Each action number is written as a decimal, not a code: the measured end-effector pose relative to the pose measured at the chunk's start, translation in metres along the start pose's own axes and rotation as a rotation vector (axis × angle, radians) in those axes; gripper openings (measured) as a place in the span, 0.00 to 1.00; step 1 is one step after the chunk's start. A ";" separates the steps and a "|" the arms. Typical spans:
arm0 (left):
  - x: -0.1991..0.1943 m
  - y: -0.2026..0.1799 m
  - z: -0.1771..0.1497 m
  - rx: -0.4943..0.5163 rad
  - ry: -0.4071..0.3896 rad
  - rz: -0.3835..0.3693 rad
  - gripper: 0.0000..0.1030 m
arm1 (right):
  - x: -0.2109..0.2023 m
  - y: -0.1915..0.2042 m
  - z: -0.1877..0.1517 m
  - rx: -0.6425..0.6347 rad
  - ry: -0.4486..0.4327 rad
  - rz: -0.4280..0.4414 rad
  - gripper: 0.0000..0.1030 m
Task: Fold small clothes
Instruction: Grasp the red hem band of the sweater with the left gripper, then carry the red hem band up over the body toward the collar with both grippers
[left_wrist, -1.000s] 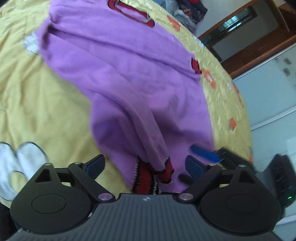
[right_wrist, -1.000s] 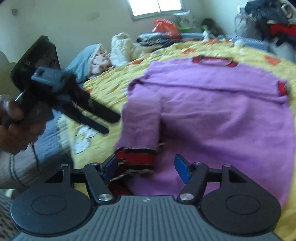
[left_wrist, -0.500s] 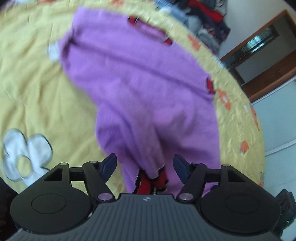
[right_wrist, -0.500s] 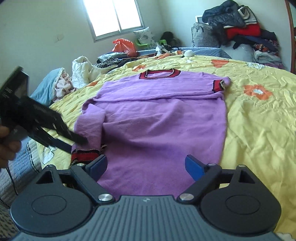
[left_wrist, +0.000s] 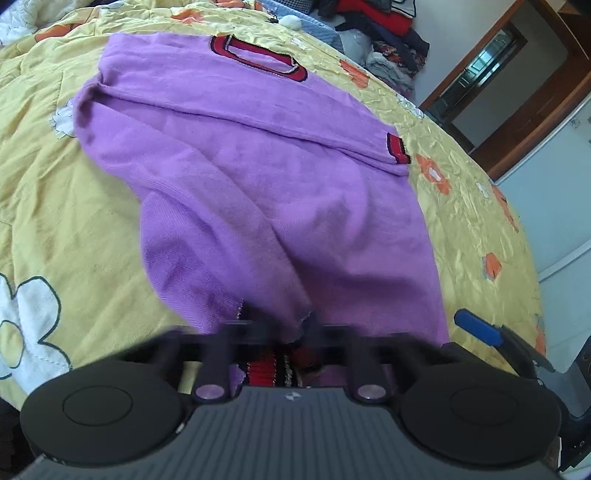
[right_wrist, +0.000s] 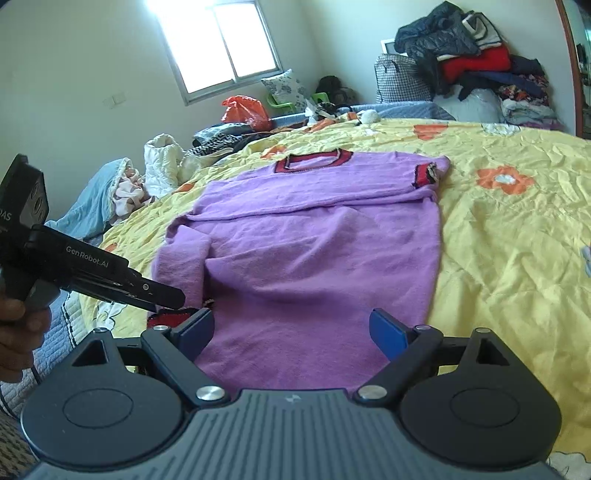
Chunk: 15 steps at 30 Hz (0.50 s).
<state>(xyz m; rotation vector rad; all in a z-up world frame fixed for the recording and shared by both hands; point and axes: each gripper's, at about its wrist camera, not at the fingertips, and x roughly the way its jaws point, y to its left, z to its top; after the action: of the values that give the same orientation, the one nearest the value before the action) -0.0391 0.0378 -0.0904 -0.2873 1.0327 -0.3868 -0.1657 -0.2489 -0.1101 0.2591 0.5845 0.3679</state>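
The purple sweater lies flat on the yellow bed, collar far from me, one sleeve folded across its top. Only my right view shows the room: window, clothes pile, and my left tool from the side. My left view blurs its own fingers, pressed together pinching the red cuff. My right tool hovers spread over the hem, gripping nothing.
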 end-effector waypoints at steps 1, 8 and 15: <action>-0.001 0.003 0.000 -0.005 -0.010 -0.024 0.05 | 0.001 -0.001 0.000 0.005 0.006 -0.004 0.89; -0.049 0.044 0.004 -0.076 -0.069 -0.145 0.05 | -0.002 0.002 -0.003 0.005 0.014 -0.030 0.89; -0.127 0.094 -0.014 -0.085 -0.054 -0.041 0.04 | -0.011 0.003 -0.008 0.015 0.012 -0.045 0.89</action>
<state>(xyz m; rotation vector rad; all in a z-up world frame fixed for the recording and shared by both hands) -0.0927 0.1778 -0.0372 -0.3940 0.9925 -0.3710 -0.1795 -0.2497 -0.1102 0.2583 0.6038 0.3221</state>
